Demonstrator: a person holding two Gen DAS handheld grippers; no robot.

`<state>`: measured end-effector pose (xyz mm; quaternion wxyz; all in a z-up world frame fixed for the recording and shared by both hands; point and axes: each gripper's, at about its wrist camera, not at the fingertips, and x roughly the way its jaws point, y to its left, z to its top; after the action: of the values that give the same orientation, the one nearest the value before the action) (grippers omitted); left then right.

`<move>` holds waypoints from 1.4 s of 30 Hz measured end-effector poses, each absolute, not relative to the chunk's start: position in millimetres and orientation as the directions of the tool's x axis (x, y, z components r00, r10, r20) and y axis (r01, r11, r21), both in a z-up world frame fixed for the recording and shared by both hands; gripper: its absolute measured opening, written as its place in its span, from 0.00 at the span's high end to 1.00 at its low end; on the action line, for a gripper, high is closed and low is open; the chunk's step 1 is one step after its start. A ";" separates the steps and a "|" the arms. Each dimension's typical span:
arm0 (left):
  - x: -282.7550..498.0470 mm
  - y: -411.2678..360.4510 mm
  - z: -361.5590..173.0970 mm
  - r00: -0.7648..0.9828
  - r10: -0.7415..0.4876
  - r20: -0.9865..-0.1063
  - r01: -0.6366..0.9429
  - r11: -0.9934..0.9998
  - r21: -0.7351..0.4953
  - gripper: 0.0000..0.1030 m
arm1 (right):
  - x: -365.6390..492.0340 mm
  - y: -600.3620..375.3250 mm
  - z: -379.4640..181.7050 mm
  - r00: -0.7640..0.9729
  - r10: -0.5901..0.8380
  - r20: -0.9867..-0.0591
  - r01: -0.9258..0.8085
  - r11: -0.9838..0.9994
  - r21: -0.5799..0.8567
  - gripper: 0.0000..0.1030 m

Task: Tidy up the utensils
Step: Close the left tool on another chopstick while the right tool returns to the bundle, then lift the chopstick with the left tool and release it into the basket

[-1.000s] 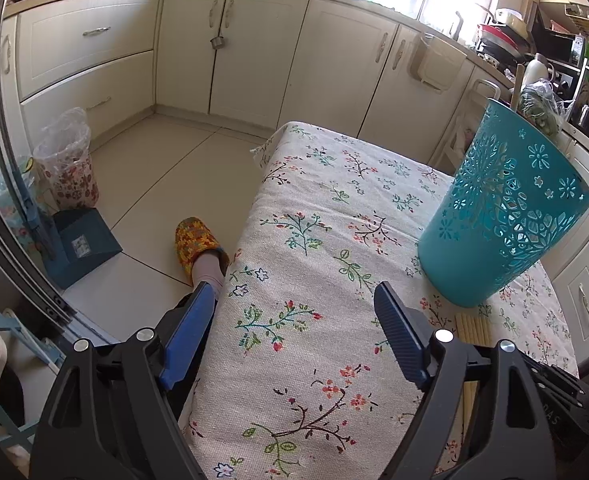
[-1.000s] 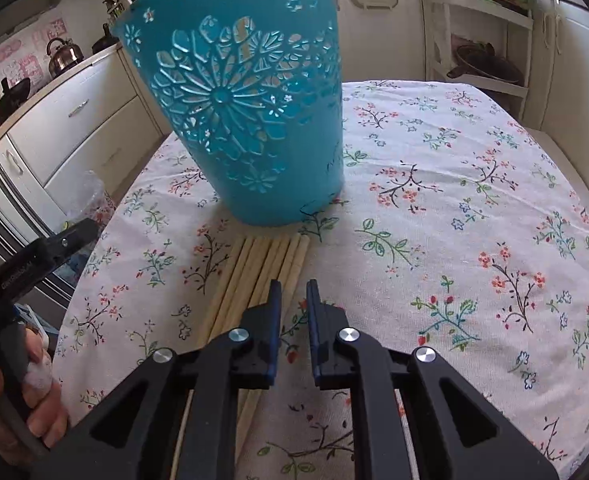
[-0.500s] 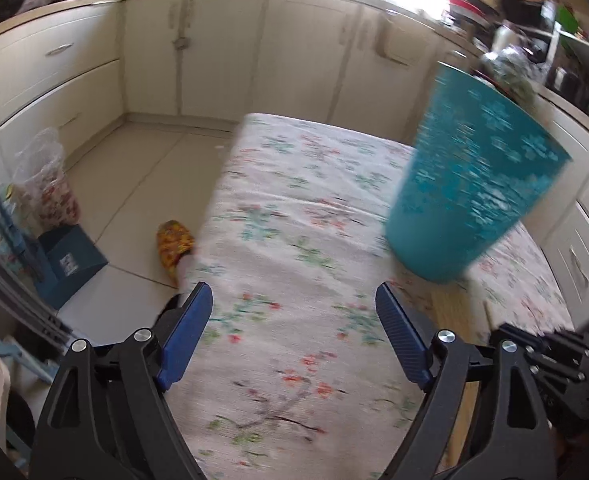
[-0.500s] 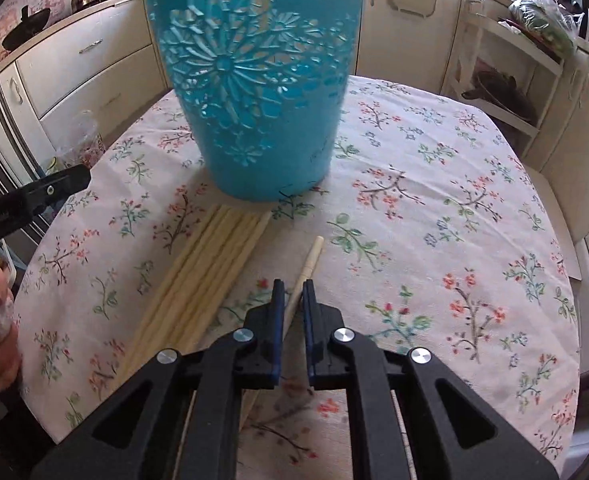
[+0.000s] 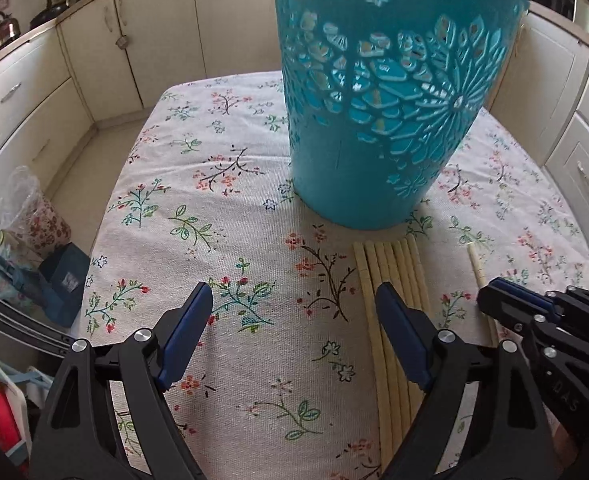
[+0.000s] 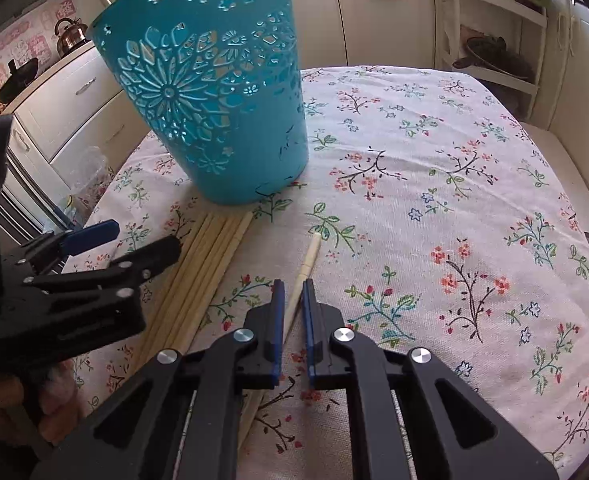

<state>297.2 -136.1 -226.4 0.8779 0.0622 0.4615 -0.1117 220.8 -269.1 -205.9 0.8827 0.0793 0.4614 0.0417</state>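
Observation:
A tall teal cut-out basket (image 5: pixel 386 92) (image 6: pixel 214 108) stands on the floral tablecloth. A bundle of pale wooden chopsticks (image 5: pixel 390 280) (image 6: pixel 202 264) lies in front of it. One chopstick (image 6: pixel 306 258) (image 5: pixel 476 264) lies apart to the right of the bundle. My right gripper (image 6: pixel 292 286) is shut on that single chopstick, low over the cloth; it also shows in the left wrist view (image 5: pixel 506 306). My left gripper (image 5: pixel 290 304) is open and empty, just left of the bundle; it also shows in the right wrist view (image 6: pixel 134 236).
The floral tablecloth (image 5: pixel 222 208) (image 6: pixel 454 168) covers the table. Cream kitchen cabinets (image 5: pixel 106 52) surround it. A plastic bag (image 5: pixel 30 208) and a blue box (image 5: pixel 64 276) sit on the floor at left. A shelf unit (image 6: pixel 494 40) stands at the back right.
My left gripper swung right and closer to the basket and the bundle. My right gripper pulled one chopstick out of the bundle to the right and still grips it.

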 end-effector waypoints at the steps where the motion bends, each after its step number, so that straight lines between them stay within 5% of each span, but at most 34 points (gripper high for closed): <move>1: 297.2 -137.4 -227.6 0.546 -0.134 -0.827 0.250 0.968 0.007 0.22 | 222.0 -269.8 -205.6 0.570 0.150 -0.808 0.000 0.983 0.183 0.91; 8: 290.3 -145.3 -228.9 0.543 -0.103 -0.834 0.251 0.967 0.044 0.26 | 221.7 -270.8 -204.7 0.566 0.166 -0.808 0.002 0.979 0.203 0.90; 10: 290.6 -145.3 -227.4 0.539 -0.117 -0.834 0.263 0.964 0.034 0.37 | 221.9 -272.1 -205.0 0.566 0.169 -0.807 0.003 0.978 0.207 0.90; 15: 292.1 -153.6 -223.9 0.516 -0.182 -0.837 0.324 0.946 -0.006 0.91 | 222.6 -271.9 -205.4 0.571 0.167 -0.804 0.003 0.979 0.205 0.90; 16: 292.1 -152.4 -223.9 0.511 -0.191 -0.838 0.321 0.947 -0.020 0.93 | 221.9 -273.0 -205.7 0.572 0.168 -0.803 0.002 0.978 0.206 0.90; 30: 301.9 -135.8 -221.3 0.456 -0.215 -0.864 0.297 0.951 -0.080 0.95 | 223.4 -266.8 -206.4 0.593 0.143 -0.793 -0.019 0.986 0.164 0.90; 42: 267.9 -78.0 -132.9 0.671 -0.413 -0.616 0.297 0.911 -0.288 0.95 | 222.3 -265.5 -206.1 0.608 0.136 -0.783 -0.016 0.987 0.160 0.88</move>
<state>267.9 -78.0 -132.9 0.9104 -0.0818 0.3557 -0.1948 222.3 -265.5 -206.1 0.8939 0.0683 0.4409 0.0425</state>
